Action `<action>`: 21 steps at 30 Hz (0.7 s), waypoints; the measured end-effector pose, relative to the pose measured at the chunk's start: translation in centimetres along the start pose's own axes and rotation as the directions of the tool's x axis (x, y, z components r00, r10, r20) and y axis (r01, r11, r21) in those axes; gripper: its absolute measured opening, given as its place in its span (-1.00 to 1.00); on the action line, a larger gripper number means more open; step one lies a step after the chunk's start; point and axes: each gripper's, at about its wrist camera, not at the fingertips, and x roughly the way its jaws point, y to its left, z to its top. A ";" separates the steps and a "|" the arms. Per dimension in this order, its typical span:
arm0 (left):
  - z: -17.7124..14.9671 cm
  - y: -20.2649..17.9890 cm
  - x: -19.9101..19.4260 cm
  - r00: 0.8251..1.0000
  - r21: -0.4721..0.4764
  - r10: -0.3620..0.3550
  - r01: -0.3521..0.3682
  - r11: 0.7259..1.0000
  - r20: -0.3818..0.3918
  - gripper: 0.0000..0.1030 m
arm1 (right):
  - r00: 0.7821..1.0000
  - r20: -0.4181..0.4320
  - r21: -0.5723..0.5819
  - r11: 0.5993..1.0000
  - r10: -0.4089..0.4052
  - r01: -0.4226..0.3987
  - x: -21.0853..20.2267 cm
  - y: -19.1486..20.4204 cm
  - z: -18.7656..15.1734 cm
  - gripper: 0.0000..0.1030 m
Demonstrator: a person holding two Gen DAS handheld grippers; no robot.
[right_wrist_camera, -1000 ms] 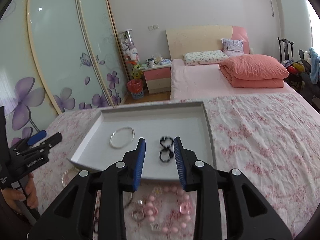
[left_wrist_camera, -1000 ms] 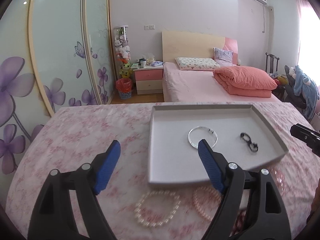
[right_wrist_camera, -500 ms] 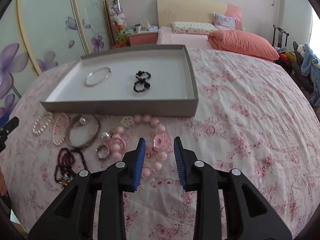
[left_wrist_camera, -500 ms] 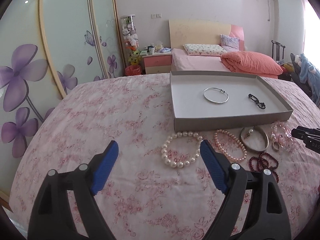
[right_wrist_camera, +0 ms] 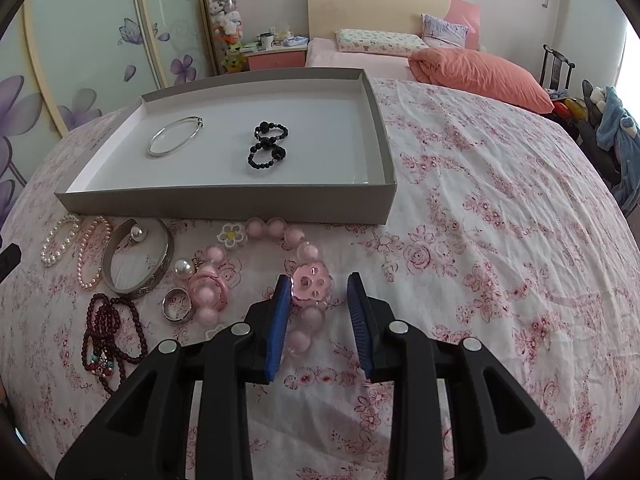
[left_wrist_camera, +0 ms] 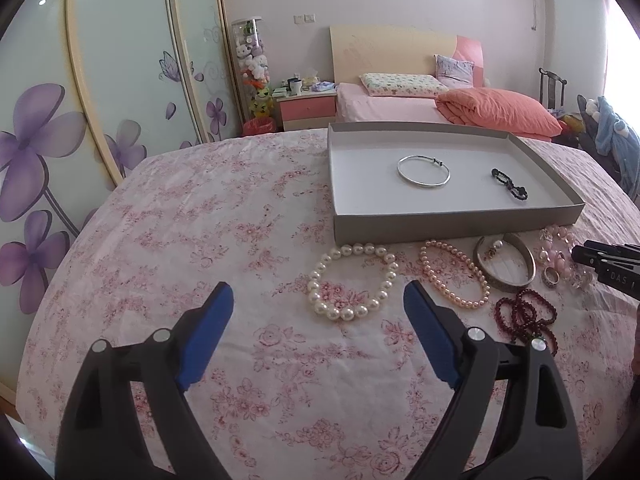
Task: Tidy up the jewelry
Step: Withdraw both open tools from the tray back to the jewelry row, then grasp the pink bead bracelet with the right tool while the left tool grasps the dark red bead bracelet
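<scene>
both grippers have dropped from over the tray point(left_wrist_camera: 452, 222) to the loose jewelry on the cloth point(left_wrist_camera: 200, 220) in front of it. a second ago i was looking down into the tray; now i see its near wall side-on.

my left gripper point(left_wrist_camera: 318, 308) has just been opening and stands wide with nothing between the jaws. the white pearl bracelet point(left_wrist_camera: 352, 280) lies just ahead, between the line of the two pads and untouched.

my right gripper point(right_wrist_camera: 319, 300) has just been closing. the pink bead bracelet point(right_wrist_camera: 300, 264) runs into the gap, its flower charm right at the tips. the left pad looks to be against the beads, but there is cloth showing beside the right pad, so i read it as not gripping yet.

i take this to mean the next two pieces are chosen. the bangle point(right_wrist_camera: 174, 136) and black beads point(right_wrist_camera: 266, 144) already lie in the tray; pearls, a silver cuff point(right_wrist_camera: 138, 260), a ring point(right_wrist_camera: 178, 304) and dark red beads point(right_wrist_camera: 108, 328) wait outside.

the pink bracelet's near part is hidden under my right jaws, so i cannot tell how many beads sit between them. in the left view the right gripper is only a black tip at the edge.
</scene>
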 end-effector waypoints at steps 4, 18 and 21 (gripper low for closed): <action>-0.1 -0.9 -0.4 1.000 0.009 -0.028 0.028 1.000 0.000 0.65 | 1.000 0.003 0.016 1.000 0.003 -0.003 -0.1 -0.2 0.0 -0.54; -1.3 -7.7 -0.4 0.974 0.057 -0.208 0.214 0.975 -0.093 0.65 | 1.000 -0.007 0.115 0.993 0.001 -0.001 -2.5 -2.7 -2.5 -0.55; -1.6 -9.8 0.1 0.964 0.082 -0.234 0.245 0.966 -0.123 0.65 | 1.000 -0.005 0.132 0.991 0.002 -0.001 -2.8 -3.1 -2.8 -0.55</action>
